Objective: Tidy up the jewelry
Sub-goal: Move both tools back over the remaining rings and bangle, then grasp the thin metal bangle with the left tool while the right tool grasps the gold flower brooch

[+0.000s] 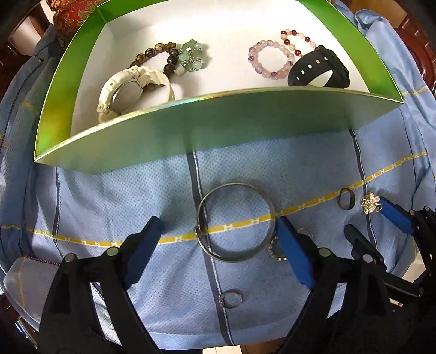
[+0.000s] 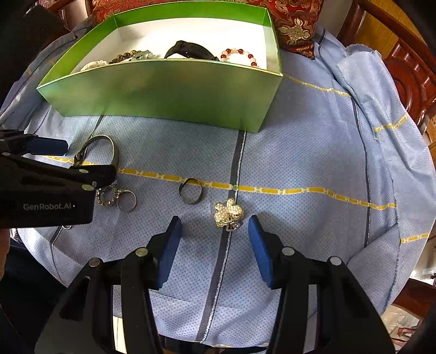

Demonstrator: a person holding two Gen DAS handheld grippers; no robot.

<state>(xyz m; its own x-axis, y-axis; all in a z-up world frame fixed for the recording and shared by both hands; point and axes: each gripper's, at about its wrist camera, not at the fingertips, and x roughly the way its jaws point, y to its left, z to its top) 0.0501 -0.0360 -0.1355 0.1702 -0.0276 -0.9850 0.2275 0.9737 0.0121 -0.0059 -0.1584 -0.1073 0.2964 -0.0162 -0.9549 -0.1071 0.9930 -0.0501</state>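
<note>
Spread over the tabletop: a light blue dotted cloth (image 2: 299,152) with yellow chain-pattern stripes and dark blue bands, carved dark wooden furniture and a red-and-gold brocade cushion (image 2: 294,24) behind. Lying loose on the cloth: a thin silver metal bangle (image 1: 235,222), flat and round, its right edge touching the inner face of the left gripper's right blue pad; just beside it, a sparkly stone-set ring (image 1: 275,249) and a plain silver ring (image 2: 126,200) touching each other; farther right, a dark thin ring (image 2: 190,190), and near it a rhinestone flower-shaped brooch (image 2: 227,212); nearer the left camera, a small silver ring (image 1: 230,298) on a dark band. Left gripper (image 1: 218,231) spread wide, bracketing the bangle, nothing clamped. Right gripper (image 2: 215,226) also spread wide, the flower brooch sitting between its blue pads, apart from both. Behind the loose pieces, standing on the cloth: an open green cardboard box (image 1: 190,128) with a white floor. Inside, toward its left: a chunky white wristwatch (image 1: 130,91), a brown bead bracelet (image 1: 158,57) and a pale green stone cluster (image 1: 192,55), bunched together. Toward its right: a lilac bead bracelet (image 1: 269,58), a red-and-white bead bracelet (image 1: 297,39) and a black strap watch (image 1: 317,69), overlapping one another.
</note>
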